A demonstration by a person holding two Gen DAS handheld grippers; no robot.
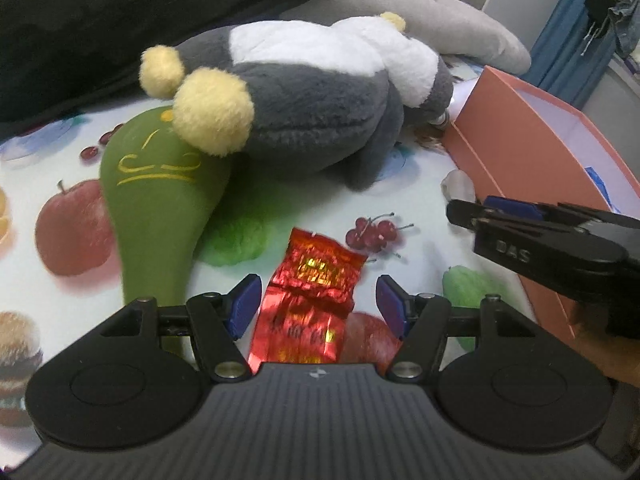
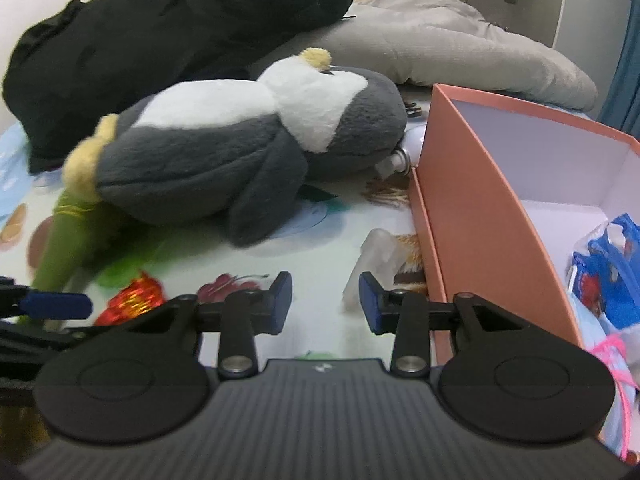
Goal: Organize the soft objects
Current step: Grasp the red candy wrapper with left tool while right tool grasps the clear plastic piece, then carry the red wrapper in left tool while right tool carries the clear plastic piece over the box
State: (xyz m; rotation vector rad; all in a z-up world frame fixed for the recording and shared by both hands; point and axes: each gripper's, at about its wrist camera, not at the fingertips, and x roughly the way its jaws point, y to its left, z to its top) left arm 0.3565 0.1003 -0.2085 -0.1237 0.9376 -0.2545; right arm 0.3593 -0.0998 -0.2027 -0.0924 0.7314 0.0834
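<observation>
- Left wrist view: left gripper (image 1: 316, 300) points down at the fruit-print cloth (image 1: 420, 200), jaws well apart and holding nothing; a red foil packet (image 1: 312, 292) lies on the cloth between the pads, which stand clear of it, so it looks lined up for a pinch
- Grey-and-white plush penguin (image 1: 304, 120) lies on its side beyond the packet, one yellow foot resting on a green soft toy (image 1: 160, 200); both loose on the cloth, apparently awaiting sorting
- Pink box (image 1: 520, 136) stands open at the right, likely the destination; right gripper (image 1: 464, 214) reaches in from that side, near the box wall
- Right wrist view: right gripper (image 2: 325, 300) partly open, nothing between its pads; a pale translucent item (image 2: 370, 264), too blurred to name, lies just ahead beside the pink box (image 2: 472, 208)
- Box already holds blue-and-white packaged goods (image 2: 604, 276) in its near end
- Plush penguin (image 2: 240, 148) rests well left of the box, outside it
</observation>
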